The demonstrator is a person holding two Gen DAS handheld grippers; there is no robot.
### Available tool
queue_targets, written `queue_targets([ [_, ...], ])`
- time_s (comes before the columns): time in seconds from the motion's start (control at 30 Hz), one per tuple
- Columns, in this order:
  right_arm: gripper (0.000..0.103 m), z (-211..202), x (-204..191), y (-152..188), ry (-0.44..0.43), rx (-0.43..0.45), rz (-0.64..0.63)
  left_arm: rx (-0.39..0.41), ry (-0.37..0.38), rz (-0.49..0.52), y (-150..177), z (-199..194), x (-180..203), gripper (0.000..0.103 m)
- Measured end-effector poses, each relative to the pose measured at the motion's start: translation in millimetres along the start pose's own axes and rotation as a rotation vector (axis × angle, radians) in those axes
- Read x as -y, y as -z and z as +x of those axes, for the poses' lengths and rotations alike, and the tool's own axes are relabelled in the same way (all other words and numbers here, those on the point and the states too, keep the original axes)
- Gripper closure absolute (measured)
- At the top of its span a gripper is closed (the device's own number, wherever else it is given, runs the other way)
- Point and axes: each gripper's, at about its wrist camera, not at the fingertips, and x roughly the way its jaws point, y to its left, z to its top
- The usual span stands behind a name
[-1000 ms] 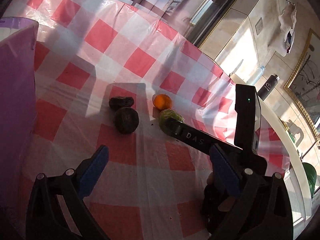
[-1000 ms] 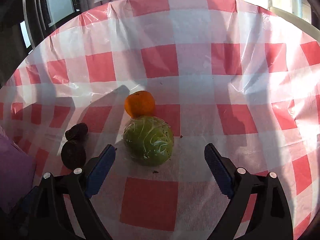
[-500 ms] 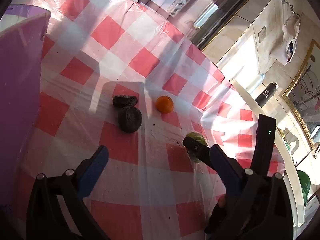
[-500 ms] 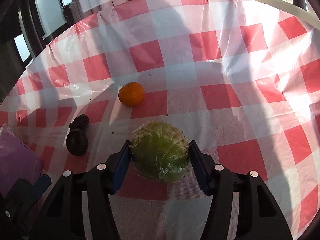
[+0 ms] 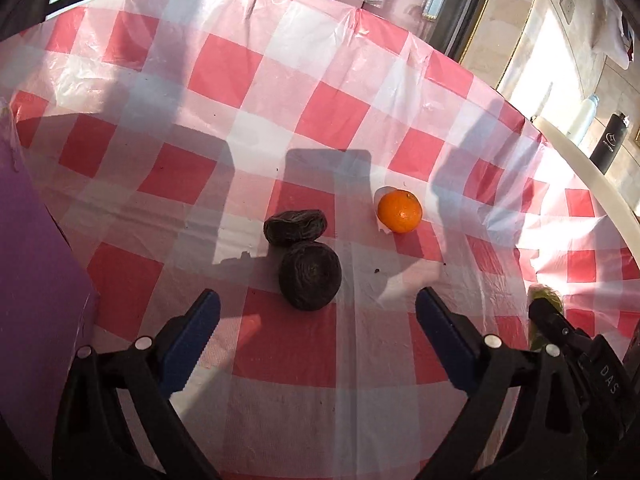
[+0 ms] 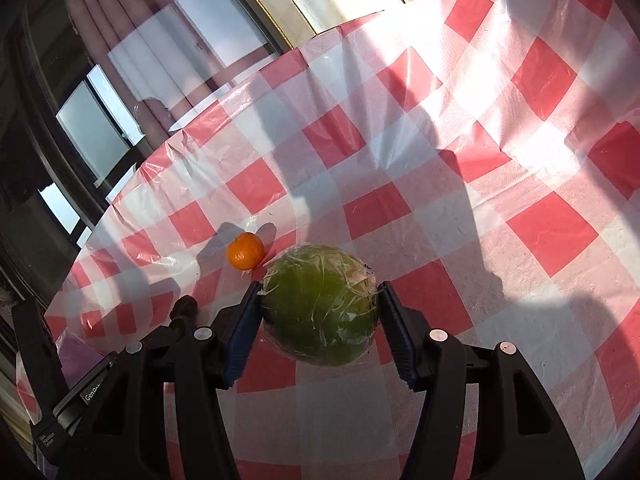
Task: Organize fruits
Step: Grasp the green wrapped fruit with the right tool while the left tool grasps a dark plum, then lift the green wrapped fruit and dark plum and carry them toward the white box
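My right gripper (image 6: 318,316) is shut on a plastic-wrapped green cabbage (image 6: 320,304) and holds it above the red-and-white checked tablecloth (image 6: 460,208). A sliver of the cabbage (image 5: 544,296) and the right gripper's body show at the right edge of the left wrist view. An orange (image 5: 400,211) lies on the cloth; it also shows in the right wrist view (image 6: 245,251). Two dark wrapped round items (image 5: 310,274) (image 5: 295,226) lie side by side just ahead of my open, empty left gripper (image 5: 316,332).
A purple container (image 5: 36,280) stands at the left, close to my left gripper. The table's far edge meets dark windows. A white ledge (image 5: 588,176) with a dark bottle (image 5: 610,140) and a clear bottle is at the right.
My right gripper closed on the cabbage, lifted it off the cloth and carried it to the right, away from the orange. My left gripper swung to face the two dark items.
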Motion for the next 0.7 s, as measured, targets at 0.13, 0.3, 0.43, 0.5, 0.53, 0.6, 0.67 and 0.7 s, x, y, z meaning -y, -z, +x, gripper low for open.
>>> queue_targets([
  [0.13,0.046,3,3,0,-0.005,-0.008,0.014,-0.074,-0.074,0.04,-13,26,3,0.016],
  [0.3,0.046,6,1,2,-0.005,-0.017,0.003,-0.071,-0.202,0.173,-12,35,20,0.055],
  [0.43,0.046,7,2,3,-0.009,-0.018,0.0,-0.056,-0.122,0.179,-2,21,17,0.064],
  [0.5,0.046,8,1,3,-0.009,-0.018,-0.003,-0.016,-0.094,0.18,5,6,16,0.064],
  [0.53,0.046,8,1,3,-0.009,-0.019,-0.007,0.007,-0.093,0.189,9,-4,16,0.064],
  [0.6,0.046,8,0,2,-0.014,-0.02,-0.016,0.053,-0.077,0.201,20,-26,18,0.064],
  [0.67,0.046,8,1,1,-0.013,-0.021,-0.018,0.088,-0.07,0.205,34,-47,22,0.064],
  [0.7,0.046,8,1,1,-0.015,-0.021,-0.018,0.104,-0.062,0.201,45,-58,23,0.064],
])
